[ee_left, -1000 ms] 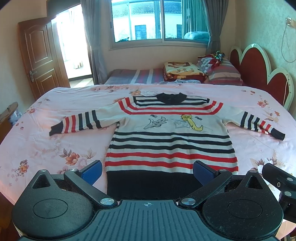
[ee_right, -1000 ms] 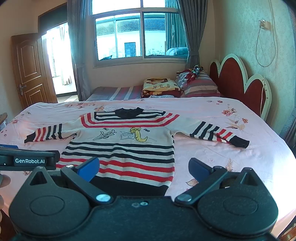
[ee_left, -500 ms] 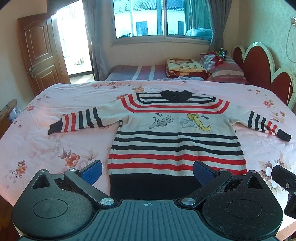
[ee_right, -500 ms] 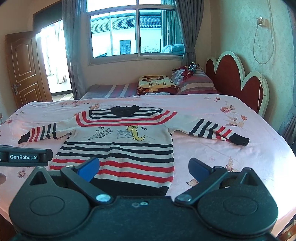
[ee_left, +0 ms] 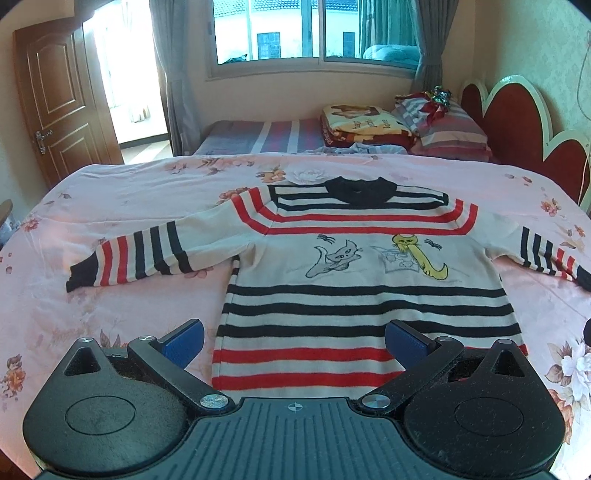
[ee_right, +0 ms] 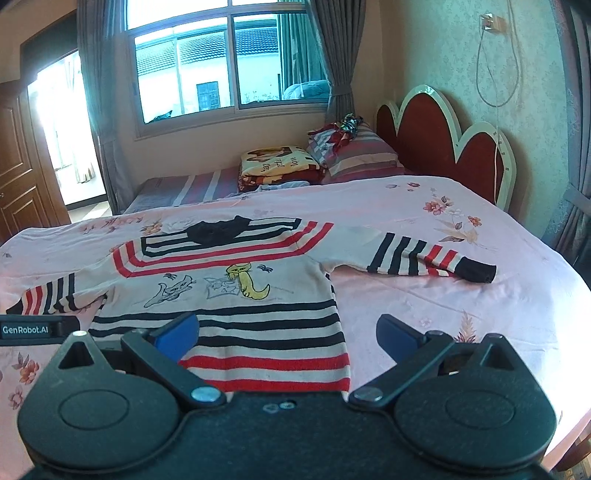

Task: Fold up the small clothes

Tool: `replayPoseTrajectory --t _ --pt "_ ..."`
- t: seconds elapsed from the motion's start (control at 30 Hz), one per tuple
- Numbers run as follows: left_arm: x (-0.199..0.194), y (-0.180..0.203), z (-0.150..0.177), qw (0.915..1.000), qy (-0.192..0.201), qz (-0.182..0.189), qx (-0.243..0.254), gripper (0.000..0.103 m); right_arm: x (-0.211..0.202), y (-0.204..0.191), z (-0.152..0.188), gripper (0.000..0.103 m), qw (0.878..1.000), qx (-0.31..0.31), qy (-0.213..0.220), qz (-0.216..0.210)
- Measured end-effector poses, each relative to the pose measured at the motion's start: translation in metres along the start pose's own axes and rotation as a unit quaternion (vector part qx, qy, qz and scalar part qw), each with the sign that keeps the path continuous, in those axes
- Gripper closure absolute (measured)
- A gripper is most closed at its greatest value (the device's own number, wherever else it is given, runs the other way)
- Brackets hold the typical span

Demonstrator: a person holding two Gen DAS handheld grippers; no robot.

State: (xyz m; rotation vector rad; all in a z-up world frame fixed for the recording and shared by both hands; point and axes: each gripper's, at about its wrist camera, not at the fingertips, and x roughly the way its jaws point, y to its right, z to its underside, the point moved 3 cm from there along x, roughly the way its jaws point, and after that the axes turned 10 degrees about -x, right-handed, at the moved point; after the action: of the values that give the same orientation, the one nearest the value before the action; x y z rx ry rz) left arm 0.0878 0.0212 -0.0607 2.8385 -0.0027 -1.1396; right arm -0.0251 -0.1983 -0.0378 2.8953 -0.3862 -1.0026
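A small striped sweater lies flat and face up on the pink flowered bedspread, with both sleeves spread out sideways. Its chest shows cartoon cats, and its collar is black. My left gripper hovers open over the lower body of the sweater, near the hem. My right gripper is open too, above the sweater's lower right side, with the right sleeve ahead to the right. The left gripper's body shows at the left edge of the right wrist view. Nothing is held.
A second bed with folded blankets and pillows stands behind. A red scalloped headboard lines the right wall. A wooden door is at the left, and the window is behind.
Both grippers have moved forward and lower over the sweater, so it looks larger and its dark hem has slipped under them. Jaws stayed open.
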Motion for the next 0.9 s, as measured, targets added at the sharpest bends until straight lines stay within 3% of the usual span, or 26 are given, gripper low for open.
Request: replayPoseTrajectory --t 0.4,0.67,0.9 --pt "0.071 0.003 -0.04 0.9988 -0.022 0.04 0.016 0.0 0.046 -0.003 -0.025 0.002 0.998 0.026 -0.005 0.058" --pt "0.115 0.04 -0.042 0.9988 -0.031 0.032 0.018 0.0 0.091 0.032 -0.03 0.003 0.997 0.034 -0.022 0.065" --pt "0.145 0.077 -0.046 0.9989 -0.04 0.025 0.005 0.0 0.145 0.088 -0.025 0.005 0.995 0.049 -0.045 0.068"
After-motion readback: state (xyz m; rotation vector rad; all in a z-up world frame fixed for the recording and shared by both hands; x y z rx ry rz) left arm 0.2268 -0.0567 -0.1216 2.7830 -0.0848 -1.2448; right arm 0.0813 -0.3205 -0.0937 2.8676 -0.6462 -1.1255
